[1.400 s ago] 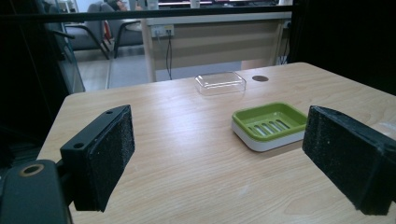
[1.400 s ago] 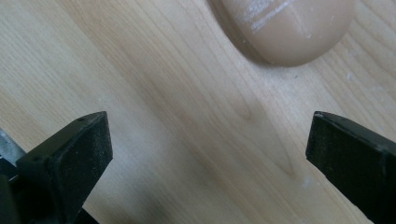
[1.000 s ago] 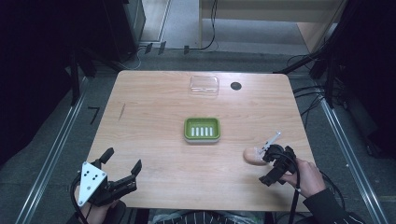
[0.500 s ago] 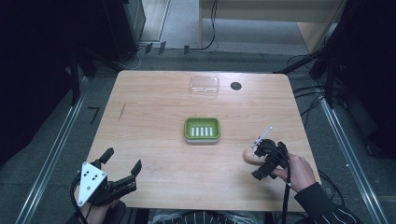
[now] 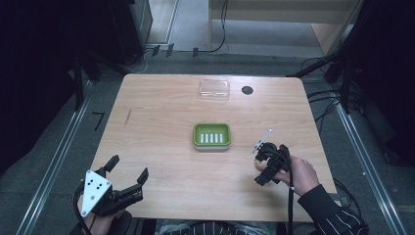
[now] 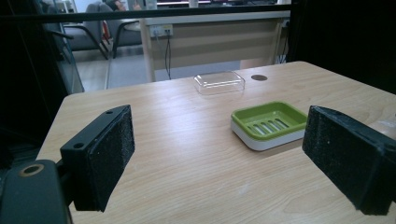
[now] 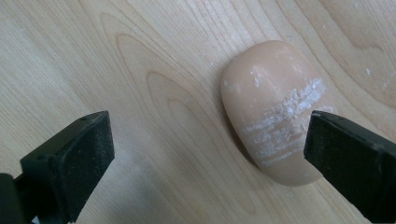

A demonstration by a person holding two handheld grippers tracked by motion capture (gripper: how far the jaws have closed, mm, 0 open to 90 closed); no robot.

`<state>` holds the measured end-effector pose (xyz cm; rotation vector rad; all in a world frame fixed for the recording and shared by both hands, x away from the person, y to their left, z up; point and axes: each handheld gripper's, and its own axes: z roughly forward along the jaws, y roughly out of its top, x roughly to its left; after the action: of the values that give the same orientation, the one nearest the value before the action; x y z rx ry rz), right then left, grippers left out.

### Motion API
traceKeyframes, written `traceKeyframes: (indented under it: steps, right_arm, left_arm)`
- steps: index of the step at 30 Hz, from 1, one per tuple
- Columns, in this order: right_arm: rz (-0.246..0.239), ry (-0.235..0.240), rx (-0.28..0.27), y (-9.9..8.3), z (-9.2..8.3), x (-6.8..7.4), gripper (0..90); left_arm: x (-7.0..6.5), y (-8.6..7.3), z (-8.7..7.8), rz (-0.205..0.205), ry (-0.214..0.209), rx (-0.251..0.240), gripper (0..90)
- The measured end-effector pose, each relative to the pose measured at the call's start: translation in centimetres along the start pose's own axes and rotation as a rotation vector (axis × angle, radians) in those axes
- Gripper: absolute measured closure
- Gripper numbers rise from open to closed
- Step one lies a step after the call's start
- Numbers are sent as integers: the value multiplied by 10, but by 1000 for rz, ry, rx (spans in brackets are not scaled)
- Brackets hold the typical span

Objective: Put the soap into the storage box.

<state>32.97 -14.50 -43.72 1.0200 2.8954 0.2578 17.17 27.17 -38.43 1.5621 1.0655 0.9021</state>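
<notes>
My right gripper point(image 7: 205, 158) hangs over the soap bar point(image 7: 275, 112) lying flat on the counter point(image 5: 161, 112), fingers spread wide to straddle it. My left gripper point(image 6: 224, 163) rests released at the near edge, facing the green soap dish point(image 6: 271, 123).

One soap bar point(image 7: 273, 112), one green dish point(image 5: 211, 135), one clear lid point(image 5: 214, 89), two grippers

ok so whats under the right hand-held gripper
A tan bar of soap lies on the wooden table between the right hand-held gripper's open jaws, its top scuffed white. In the high view the gripper covers most of it.
</notes>
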Motion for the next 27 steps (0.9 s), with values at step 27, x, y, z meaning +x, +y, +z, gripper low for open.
traceKeyframes:
  steps: [27]
  right_arm:
    - [-158, 10, 42, 14, 18, -34, 132]
  left_arm:
    - [0, 0, 0, 9, -4, 4, 96]
